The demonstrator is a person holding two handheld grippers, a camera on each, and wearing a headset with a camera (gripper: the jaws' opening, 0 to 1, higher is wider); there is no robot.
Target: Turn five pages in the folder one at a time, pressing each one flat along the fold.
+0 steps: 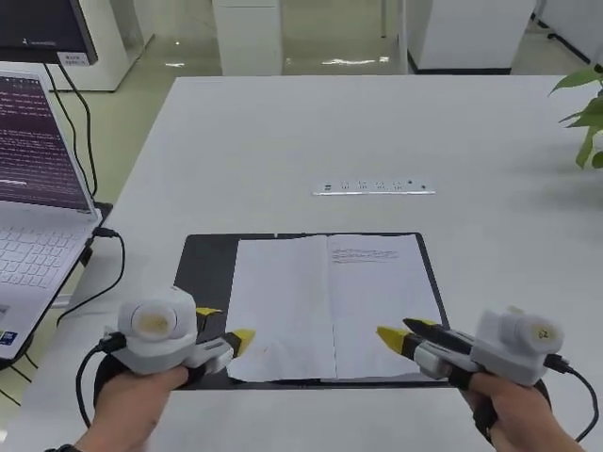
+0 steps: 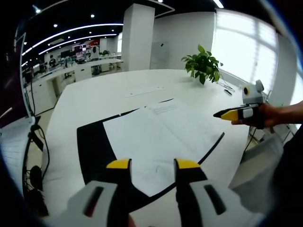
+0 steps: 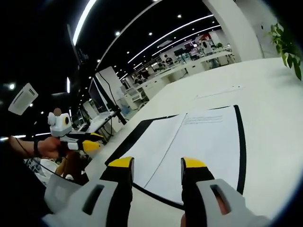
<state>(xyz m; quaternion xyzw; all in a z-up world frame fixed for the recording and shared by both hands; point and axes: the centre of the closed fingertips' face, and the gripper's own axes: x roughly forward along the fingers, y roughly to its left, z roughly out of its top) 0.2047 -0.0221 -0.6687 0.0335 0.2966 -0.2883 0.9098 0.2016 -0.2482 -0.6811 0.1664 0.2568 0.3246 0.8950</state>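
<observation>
the folder (image 1: 203,273) lies open on the bench (image 1: 283,132), its near edge between the left claw (image 1: 226,324) and right claw (image 1: 403,330), both with jaws apart and empty. best to pinch the right page (image 1: 382,301) by its lower corner, taking one sheet only, then press along the fold (image 1: 332,301).

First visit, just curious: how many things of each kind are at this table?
Grippers: 2, left gripper and right gripper
Folder: 1
Laptop: 1
Plant: 1
Socket strip: 1
Total: 6
</observation>
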